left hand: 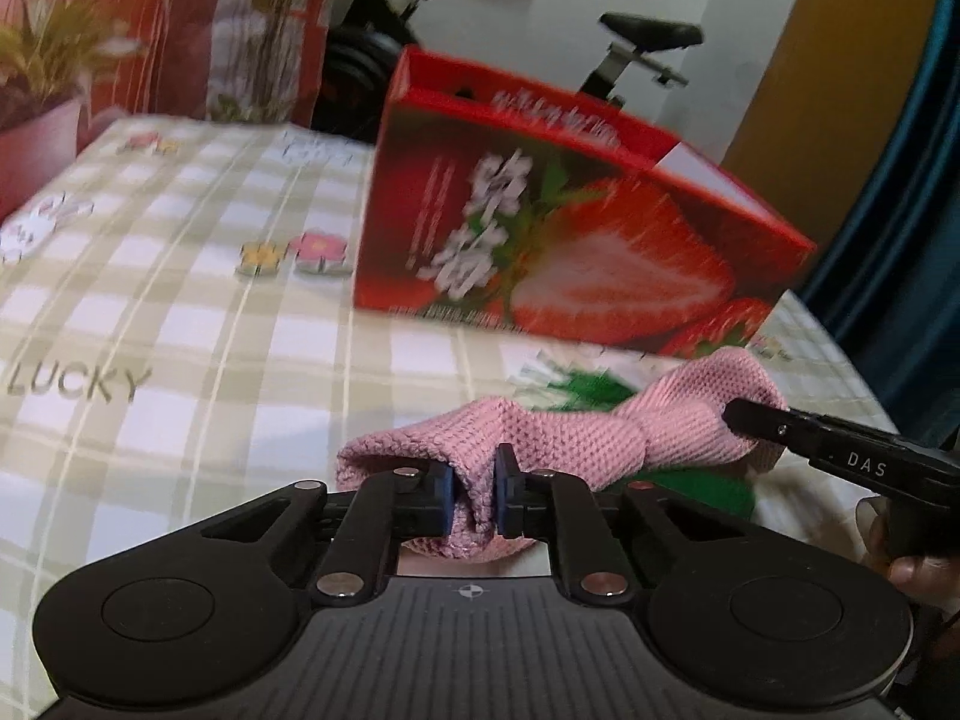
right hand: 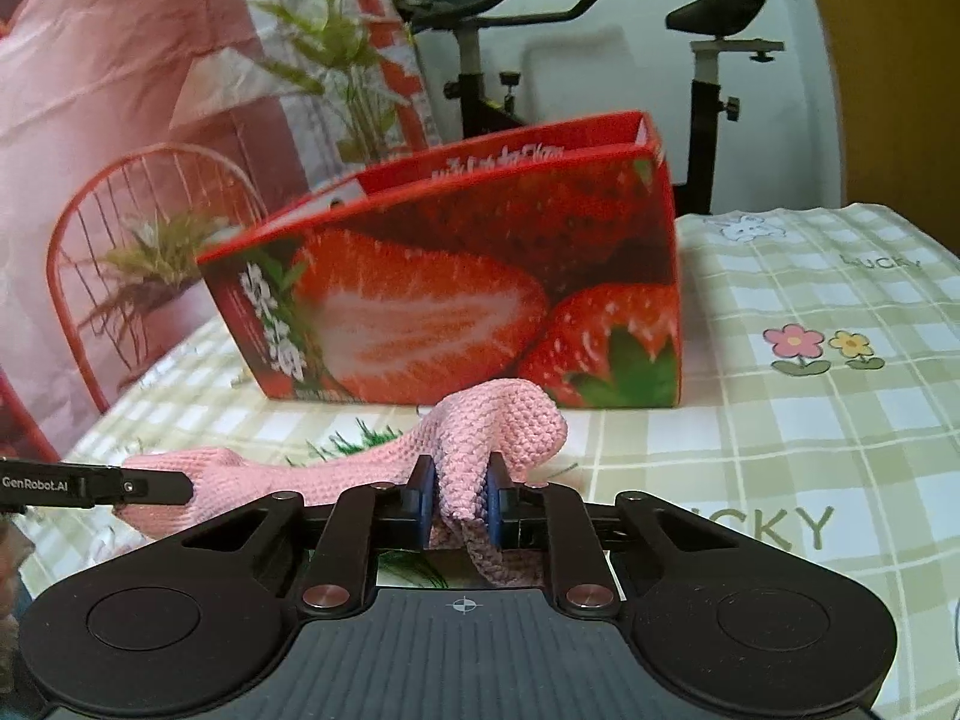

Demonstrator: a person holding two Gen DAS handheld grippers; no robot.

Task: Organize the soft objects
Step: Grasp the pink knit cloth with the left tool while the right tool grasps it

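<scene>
Both the left gripper and right gripper have jaws clenched on opposite ends of the pink knitted cloth, stretched low-centre before the strawberry box on the checked desk.

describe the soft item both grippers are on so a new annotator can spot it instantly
Find the checked tablecloth and the big red strawberry-print box standing on it. Just in front of that box stretches a pink knitted cloth, pinched at one end by the left gripper and at the other by the right gripper. It is the only pink, waffle-textured fabric there; a green item under it is mostly hidden.
</scene>
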